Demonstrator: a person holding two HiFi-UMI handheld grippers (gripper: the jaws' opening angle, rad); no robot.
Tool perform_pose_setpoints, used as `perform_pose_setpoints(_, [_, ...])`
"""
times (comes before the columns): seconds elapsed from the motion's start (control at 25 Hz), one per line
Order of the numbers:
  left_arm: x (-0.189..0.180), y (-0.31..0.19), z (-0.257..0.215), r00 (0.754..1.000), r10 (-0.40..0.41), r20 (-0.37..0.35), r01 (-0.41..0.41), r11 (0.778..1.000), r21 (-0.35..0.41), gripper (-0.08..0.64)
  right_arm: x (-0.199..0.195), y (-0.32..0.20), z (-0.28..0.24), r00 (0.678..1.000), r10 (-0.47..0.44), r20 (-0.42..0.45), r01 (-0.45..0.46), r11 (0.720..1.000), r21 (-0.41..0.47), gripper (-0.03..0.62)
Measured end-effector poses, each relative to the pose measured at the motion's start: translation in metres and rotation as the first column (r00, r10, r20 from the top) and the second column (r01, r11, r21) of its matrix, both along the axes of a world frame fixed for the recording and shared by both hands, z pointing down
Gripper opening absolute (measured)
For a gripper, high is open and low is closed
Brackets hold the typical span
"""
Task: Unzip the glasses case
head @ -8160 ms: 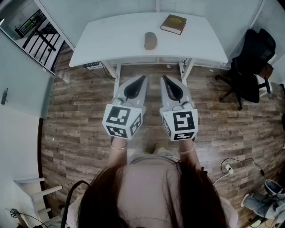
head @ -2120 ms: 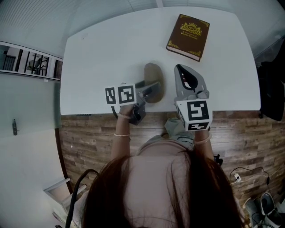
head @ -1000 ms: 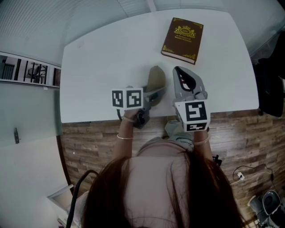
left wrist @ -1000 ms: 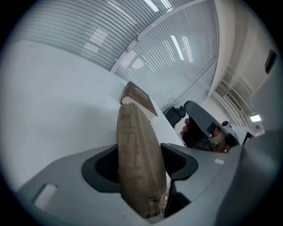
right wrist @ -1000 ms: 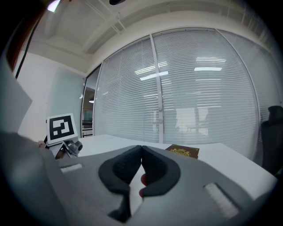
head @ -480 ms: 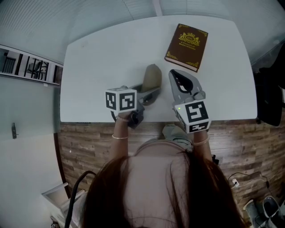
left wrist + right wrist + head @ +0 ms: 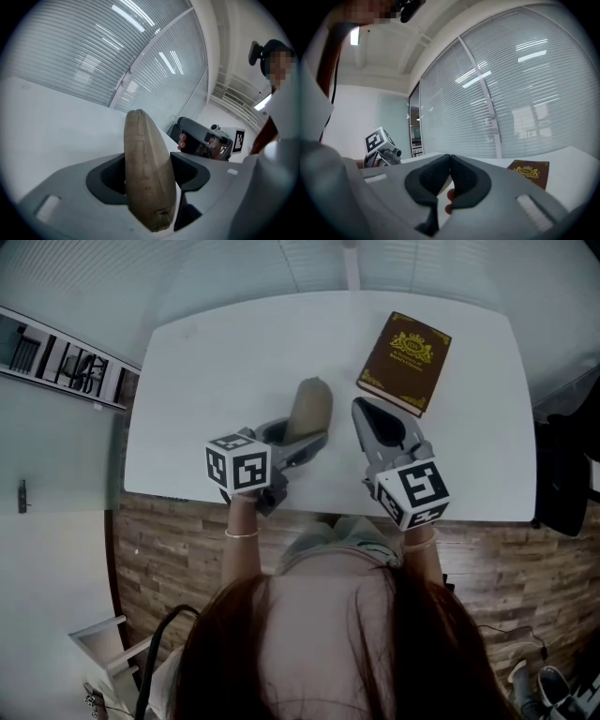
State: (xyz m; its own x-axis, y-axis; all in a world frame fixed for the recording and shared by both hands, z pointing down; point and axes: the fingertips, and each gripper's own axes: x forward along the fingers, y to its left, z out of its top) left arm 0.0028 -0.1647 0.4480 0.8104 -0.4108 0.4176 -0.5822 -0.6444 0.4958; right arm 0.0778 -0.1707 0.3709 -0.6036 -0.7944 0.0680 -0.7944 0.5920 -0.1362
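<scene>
Left: the left tool (image 7: 296,436) is clamping the near end of the tan glasses case (image 7: 309,407), with the jaws pressing on its two sides. The case is standing on edge over the near middle of the white counter (image 7: 211,362). Centre-right: the right tool (image 7: 360,408) is hovering just beside the case, clenched and empty. Far right: a brown book (image 7: 405,351) is lying flat.

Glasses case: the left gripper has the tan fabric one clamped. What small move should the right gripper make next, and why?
Probably open the right gripper and swing it toward the tan fabric glasses case. Its jaws are shut on nothing, so it cannot take a zipper pull as it is. The left gripper already clamps the case firmly. I can't clearly make out the pull itself.
</scene>
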Motion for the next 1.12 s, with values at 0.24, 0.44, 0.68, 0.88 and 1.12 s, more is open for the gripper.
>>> perform_pose_setpoints(0.24, [-0.015, 0.002, -0.021, 0.995, 0.099, -0.025, -0.095, 0.989, 0.113, 0.29, -0.014, -0.002, -0.01, 0.997, -0.061, 0.039, 0.061, 0.998, 0.001, 0.003])
perform_pose_setpoints(0.44, [-0.03, -0.005, -0.029, 0.987, 0.158, -0.031, -0.152, 0.976, 0.155, 0.29, -0.033, -0.007, -0.014, 0.994, -0.089, 0.07, 0.09, 0.996, -0.007, 0.003])
perform_pose_setpoints(0.68, [-0.048, -0.014, -0.054, 0.968, 0.245, -0.062, -0.226, 0.948, 0.226, 0.29, -0.06, -0.013, -0.036, 0.972, -0.172, 0.157, 0.174, 0.985, 0.005, 0.003])
perform_pose_setpoints(0.88, [-0.066, -0.019, -0.069, 0.951, 0.298, -0.078, -0.269, 0.927, 0.263, 0.29, -0.071, -0.024, -0.047, 0.959, -0.195, 0.206, 0.197, 0.98, 0.01, 0.003])
perform_pose_setpoints(1.12, [-0.074, -0.018, -0.082, 0.929, 0.363, -0.075, -0.326, 0.896, 0.3, 0.29, -0.08, -0.033, -0.055, 0.948, -0.241, 0.208, 0.241, 0.97, 0.024, 0.041])
